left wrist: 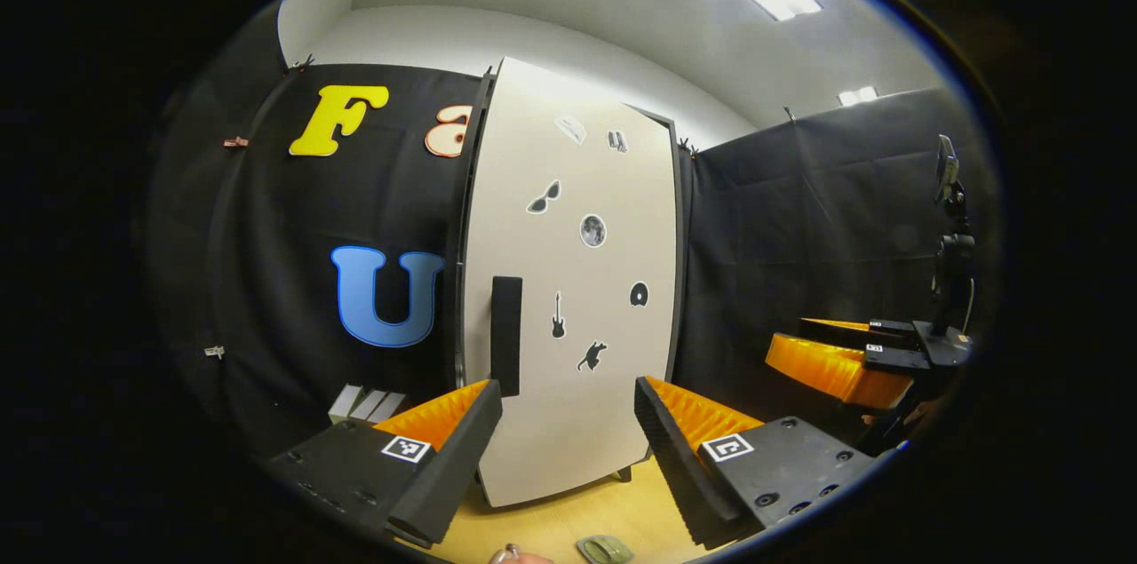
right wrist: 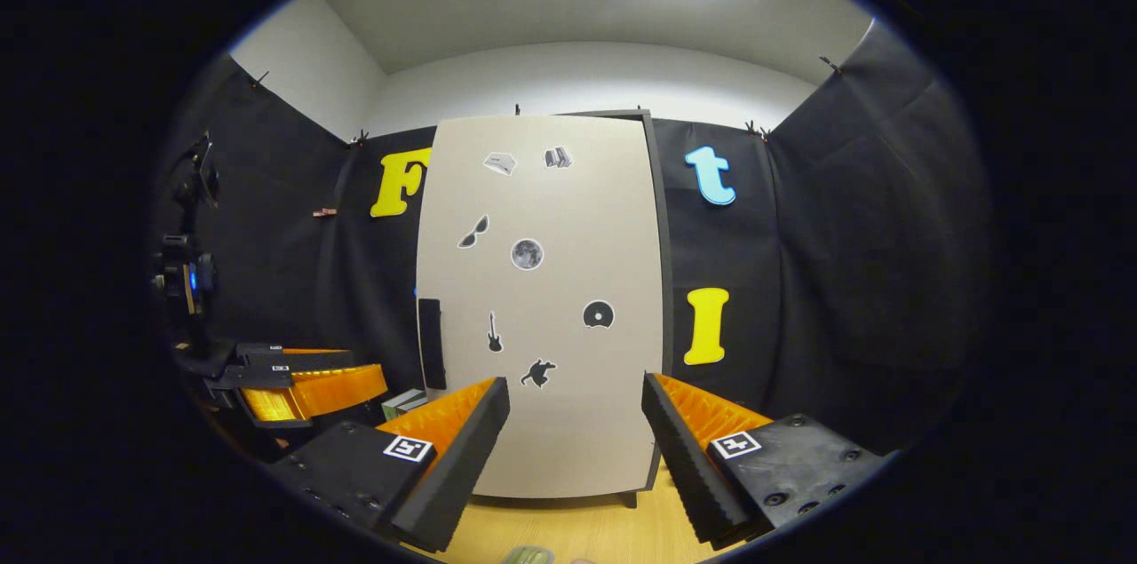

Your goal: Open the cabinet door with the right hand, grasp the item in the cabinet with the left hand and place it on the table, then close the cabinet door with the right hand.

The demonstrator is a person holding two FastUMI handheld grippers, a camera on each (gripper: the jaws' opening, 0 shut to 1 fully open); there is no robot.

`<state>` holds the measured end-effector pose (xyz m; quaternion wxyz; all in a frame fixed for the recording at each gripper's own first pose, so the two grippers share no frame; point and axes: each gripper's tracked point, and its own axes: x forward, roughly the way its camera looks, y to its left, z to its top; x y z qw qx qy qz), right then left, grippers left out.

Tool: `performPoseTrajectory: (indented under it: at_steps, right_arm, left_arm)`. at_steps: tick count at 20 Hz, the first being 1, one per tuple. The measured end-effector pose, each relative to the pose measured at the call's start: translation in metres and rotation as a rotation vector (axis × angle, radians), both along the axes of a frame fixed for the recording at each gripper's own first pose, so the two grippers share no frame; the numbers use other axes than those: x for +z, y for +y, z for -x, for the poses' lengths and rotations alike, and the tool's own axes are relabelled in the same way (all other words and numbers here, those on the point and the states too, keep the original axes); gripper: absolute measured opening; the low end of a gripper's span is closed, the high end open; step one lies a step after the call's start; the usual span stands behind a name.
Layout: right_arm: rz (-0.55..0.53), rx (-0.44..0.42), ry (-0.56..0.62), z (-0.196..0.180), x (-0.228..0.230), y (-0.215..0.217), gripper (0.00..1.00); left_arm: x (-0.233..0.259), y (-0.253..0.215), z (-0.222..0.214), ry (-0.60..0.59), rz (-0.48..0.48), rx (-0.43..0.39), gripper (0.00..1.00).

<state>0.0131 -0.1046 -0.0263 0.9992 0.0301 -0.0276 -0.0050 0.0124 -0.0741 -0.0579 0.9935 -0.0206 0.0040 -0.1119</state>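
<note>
A tall white cabinet door [left wrist: 568, 280] [right wrist: 542, 297] with small dark stickers stands shut in front of both grippers. Its black vertical handle [left wrist: 506, 335] [right wrist: 430, 355] sits on the door's left side. What is inside the cabinet is hidden. My left gripper [left wrist: 568, 391] is open and empty, a short way back from the door. My right gripper [right wrist: 576, 386] is also open and empty, facing the door's lower middle. The right gripper [left wrist: 835, 364] appears off to the right in the left gripper view, and the left gripper [right wrist: 306, 386] appears at the left in the right gripper view.
The cabinet stands on a light wooden table [left wrist: 568, 520] [right wrist: 577, 528]. A small greenish object [left wrist: 604, 549] [right wrist: 527, 556] lies near the front edge. A white box [left wrist: 366, 404] [right wrist: 404, 402] rests left of the cabinet. Black cloth walls enclose both sides.
</note>
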Motion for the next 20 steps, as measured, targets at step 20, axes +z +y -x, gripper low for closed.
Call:
performPoseTrajectory:
  at_steps: [20]
  right_arm:
    - [0.004,0.019,0.002,-0.002,0.0018,0.009,0.98]
  left_arm:
    - [-0.0029,0.0069,-0.0014,0.014,0.034,0.008,0.95]
